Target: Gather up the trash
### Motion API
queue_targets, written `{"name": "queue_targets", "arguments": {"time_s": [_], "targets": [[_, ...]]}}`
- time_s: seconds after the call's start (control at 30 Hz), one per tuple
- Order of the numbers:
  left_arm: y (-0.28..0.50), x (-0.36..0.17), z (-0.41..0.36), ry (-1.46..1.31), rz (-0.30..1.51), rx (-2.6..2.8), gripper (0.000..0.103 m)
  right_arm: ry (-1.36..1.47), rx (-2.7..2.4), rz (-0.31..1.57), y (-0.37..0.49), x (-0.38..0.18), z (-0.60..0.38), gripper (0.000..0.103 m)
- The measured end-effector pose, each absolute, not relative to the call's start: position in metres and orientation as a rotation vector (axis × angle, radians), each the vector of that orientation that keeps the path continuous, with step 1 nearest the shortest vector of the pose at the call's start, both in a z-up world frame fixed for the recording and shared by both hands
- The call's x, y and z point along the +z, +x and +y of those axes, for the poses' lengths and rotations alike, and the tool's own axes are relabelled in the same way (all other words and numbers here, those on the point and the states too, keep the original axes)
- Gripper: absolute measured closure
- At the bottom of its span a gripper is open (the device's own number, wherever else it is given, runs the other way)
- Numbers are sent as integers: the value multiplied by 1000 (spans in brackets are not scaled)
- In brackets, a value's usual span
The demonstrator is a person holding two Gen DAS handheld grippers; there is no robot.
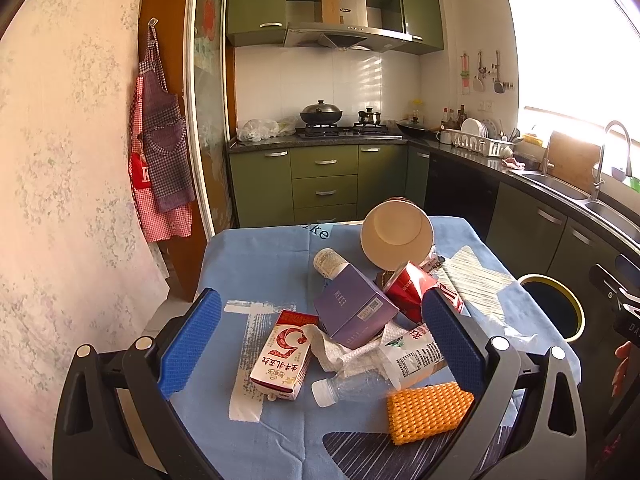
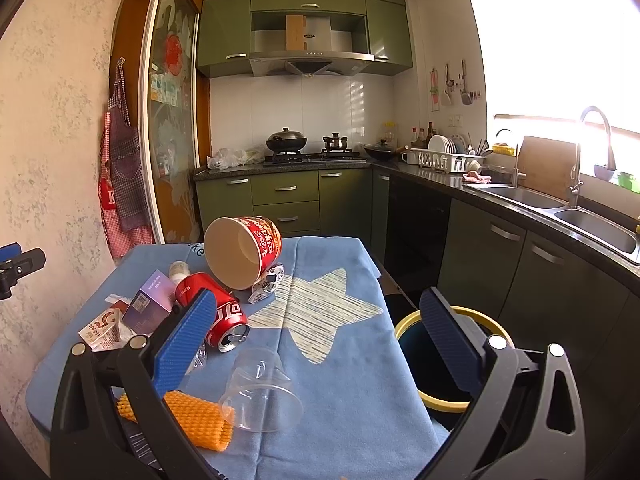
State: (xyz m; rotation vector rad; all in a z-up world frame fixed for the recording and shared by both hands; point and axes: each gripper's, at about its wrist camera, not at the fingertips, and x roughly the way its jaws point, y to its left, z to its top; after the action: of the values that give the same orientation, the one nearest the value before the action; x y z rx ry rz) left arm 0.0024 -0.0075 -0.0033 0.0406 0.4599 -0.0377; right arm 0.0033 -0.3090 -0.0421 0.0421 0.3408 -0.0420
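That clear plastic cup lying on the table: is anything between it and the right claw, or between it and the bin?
Nothing visible blocks either. The cup lies just ahead of the open right claw, and the bin stands beside the table edge.

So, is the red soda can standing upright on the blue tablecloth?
No, the red soda can lies on its side on the blue tablecloth, its opened top facing the camera.
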Motion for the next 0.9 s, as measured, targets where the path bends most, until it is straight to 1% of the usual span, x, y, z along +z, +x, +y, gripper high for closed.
{"name": "queue_targets", "arguments": {"time_s": [0.9], "targets": [[5,-6,-9,50,471,-39,4,43,-47,354,10,-52,-311,6]]}}
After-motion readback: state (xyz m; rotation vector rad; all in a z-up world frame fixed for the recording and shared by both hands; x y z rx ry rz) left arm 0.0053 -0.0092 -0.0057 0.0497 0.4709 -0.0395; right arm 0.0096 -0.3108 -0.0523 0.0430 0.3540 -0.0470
